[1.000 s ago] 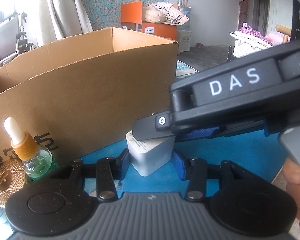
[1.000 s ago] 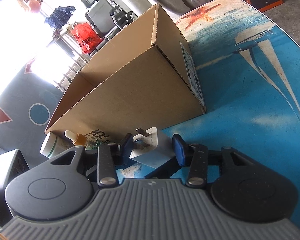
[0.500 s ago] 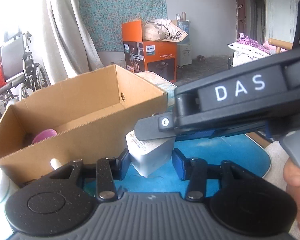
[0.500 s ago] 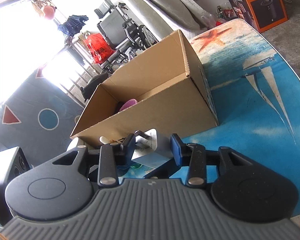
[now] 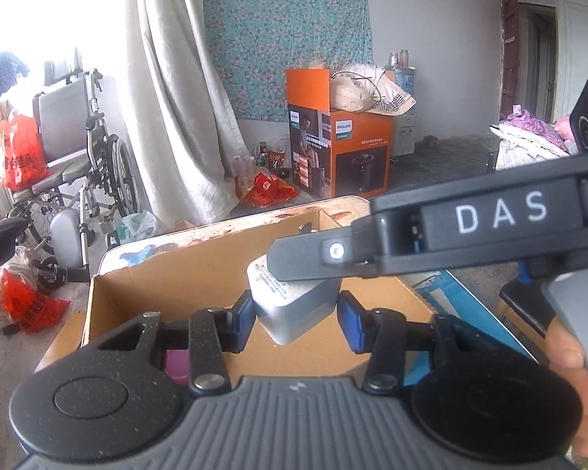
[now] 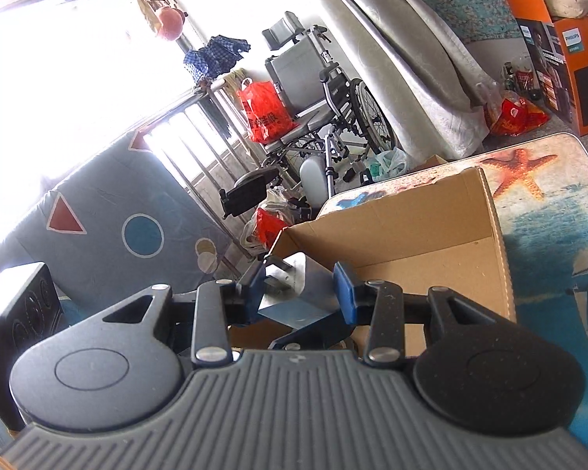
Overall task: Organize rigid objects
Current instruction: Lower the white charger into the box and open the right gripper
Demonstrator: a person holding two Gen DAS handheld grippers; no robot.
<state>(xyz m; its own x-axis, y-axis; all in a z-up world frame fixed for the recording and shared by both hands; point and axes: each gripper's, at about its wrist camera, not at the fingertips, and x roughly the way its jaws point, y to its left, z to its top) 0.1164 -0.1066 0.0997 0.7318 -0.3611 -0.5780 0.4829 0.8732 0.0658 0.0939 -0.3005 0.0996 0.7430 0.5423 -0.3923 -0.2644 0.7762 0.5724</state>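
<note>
"DAS" on right claw [image 5: 294,274]; "PHILIPS" on orange box [image 5: 356,156]

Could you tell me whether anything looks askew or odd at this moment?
Yes: the white charger hangs tilted over the open cardboard box, one corner pointing down, gripped by both the left gripper and the right gripper at once. Nothing looks spilled or damaged.

White charger [image 5: 294,305] between blue pads [image 5: 351,327]; brown cardboard box [image 6: 431,215]; blue table cover [image 6: 548,215] with orange starfish [image 6: 523,170].
</note>
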